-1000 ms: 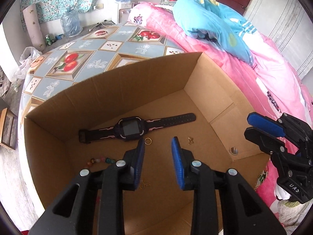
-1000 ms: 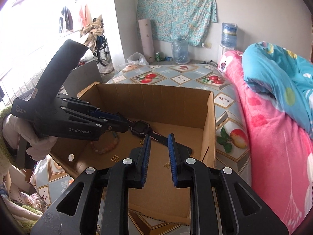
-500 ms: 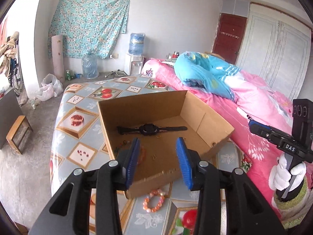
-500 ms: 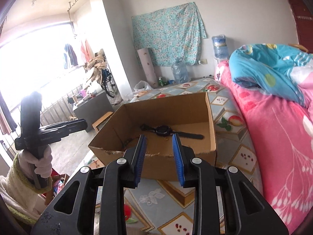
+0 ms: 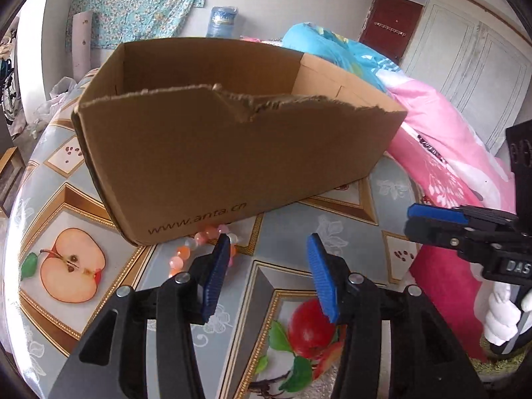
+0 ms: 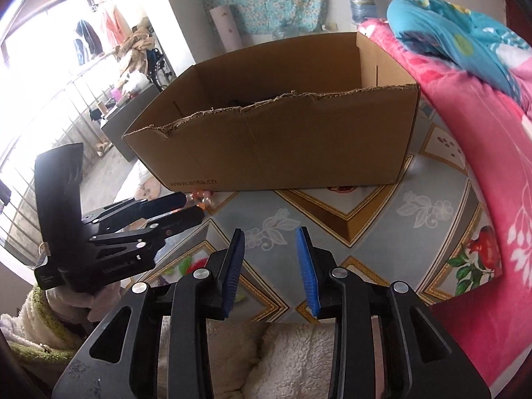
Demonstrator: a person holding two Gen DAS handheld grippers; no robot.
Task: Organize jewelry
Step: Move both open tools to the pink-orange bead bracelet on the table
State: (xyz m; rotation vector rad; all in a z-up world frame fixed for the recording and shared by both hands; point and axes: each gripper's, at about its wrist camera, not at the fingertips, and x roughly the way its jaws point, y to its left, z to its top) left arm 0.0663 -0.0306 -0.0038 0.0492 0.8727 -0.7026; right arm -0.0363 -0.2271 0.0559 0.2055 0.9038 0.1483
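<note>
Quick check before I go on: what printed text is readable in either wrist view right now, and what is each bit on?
"www.anta.cn": cardboard box, front wall, lower left.
"DAS": right gripper, on its body.
Left gripper: embossed brand, too blurred to read.
Water jug: label too small to read.

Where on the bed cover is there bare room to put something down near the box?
Free: the patterned cover between the cardboard box and the right tongs, bordered by the pink blanket. Crowded: the box's near left corner, where the bead bracelet lies under the left tongs.
</note>
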